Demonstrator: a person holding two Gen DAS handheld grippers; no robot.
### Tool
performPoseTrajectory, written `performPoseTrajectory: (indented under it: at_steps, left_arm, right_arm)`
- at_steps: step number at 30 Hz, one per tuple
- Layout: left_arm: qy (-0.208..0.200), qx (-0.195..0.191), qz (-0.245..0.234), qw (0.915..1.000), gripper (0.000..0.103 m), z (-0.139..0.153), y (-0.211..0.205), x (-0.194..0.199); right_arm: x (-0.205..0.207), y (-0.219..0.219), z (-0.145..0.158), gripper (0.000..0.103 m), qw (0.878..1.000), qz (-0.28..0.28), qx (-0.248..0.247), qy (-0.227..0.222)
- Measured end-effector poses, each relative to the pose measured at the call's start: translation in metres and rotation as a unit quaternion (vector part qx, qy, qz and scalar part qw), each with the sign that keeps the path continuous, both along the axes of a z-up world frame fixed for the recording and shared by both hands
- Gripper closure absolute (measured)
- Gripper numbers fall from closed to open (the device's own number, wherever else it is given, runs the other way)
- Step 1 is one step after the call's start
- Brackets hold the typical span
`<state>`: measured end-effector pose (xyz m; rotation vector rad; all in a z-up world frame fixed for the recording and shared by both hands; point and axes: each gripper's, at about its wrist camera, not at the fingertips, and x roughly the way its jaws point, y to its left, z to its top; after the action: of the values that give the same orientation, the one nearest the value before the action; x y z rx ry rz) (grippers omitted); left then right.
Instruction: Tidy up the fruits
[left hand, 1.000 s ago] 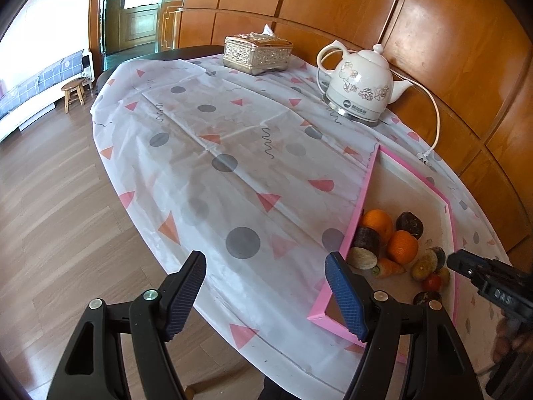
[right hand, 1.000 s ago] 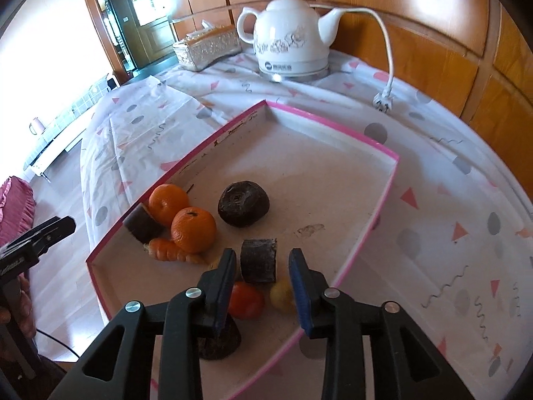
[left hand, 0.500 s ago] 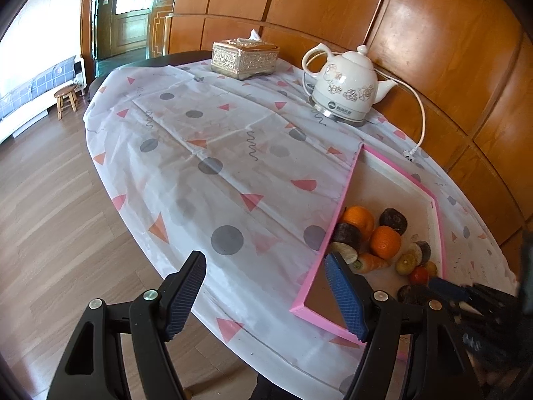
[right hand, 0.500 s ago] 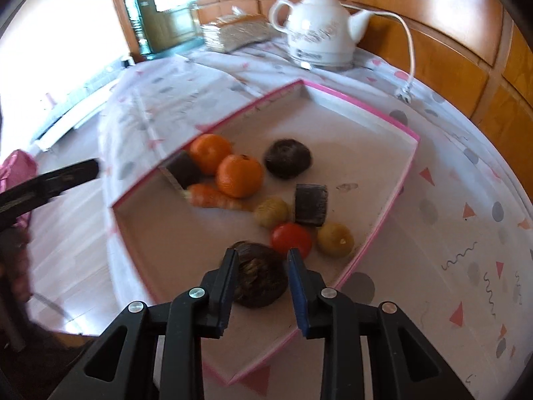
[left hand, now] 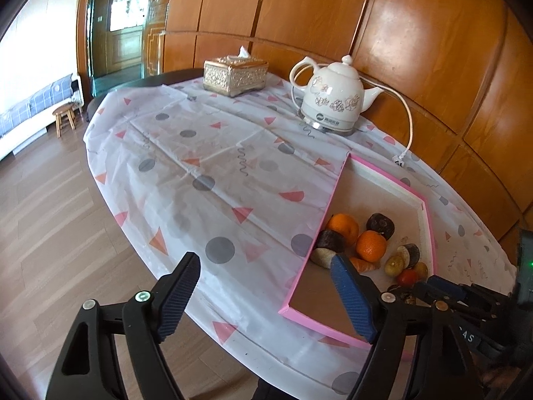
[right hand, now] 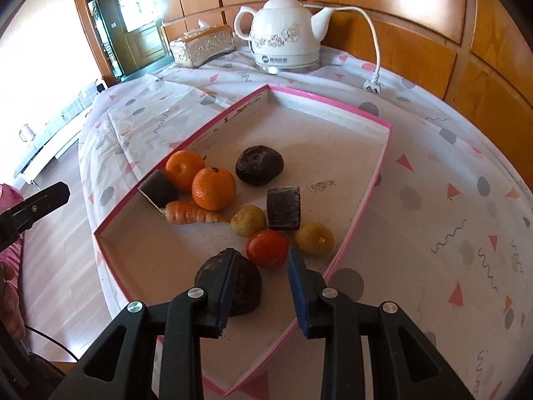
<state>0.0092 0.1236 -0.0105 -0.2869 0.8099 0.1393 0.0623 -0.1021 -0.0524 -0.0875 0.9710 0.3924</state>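
right gripper (right hand: 260, 286): fingers narrow, empty, over tray (right hand: 333, 100) near edge, dark fruit (right hand: 243, 283) beside left finger | left gripper (left hand: 266, 296): fingers wide, empty, left of tray

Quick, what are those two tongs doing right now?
Left tongs: open, holding nothing.
Right tongs: open, empty, over the pink-rimmed cardboard tray.
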Motion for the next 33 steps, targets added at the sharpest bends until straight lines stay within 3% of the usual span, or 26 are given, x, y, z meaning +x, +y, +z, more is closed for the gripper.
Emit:
performPoseTrajectory:
  at_steps: [5,12,17,24,33]
  left_arm:
    - [-0.012,0.010,-0.011,0.9998,0.020,0.006,-0.009,-0.003]
    - [-0.034,0.026,-0.028,0.9987,0.011,0.016,-0.026,-0.011]
    - [-0.044,0.042,-0.041,0.9973,0.001,0.021,-0.039,-0.015]
    - [-0.053,0.059,-0.049,0.9956,0.000,0.026,-0.051,-0.019]
    - [-0.060,0.084,-0.054,0.9931,0.000,0.030,-0.064,-0.020]
  right_arm:
    - [-0.013,0.000,0.008,0.067,1.000,-0.013,0.010,-0.016]
    - [-0.038,-0.009,0.021,0.058,0.997,-0.053,0.024,-0.050]
    - [-0.051,-0.017,0.023,0.057,0.995,-0.075,0.022,-0.061]
    - [-0.067,-0.028,0.026,0.056,0.990,-0.112,0.007,-0.087]
    - [-0.069,-0.037,0.024,0.056,0.987,-0.131,0.003,-0.089]
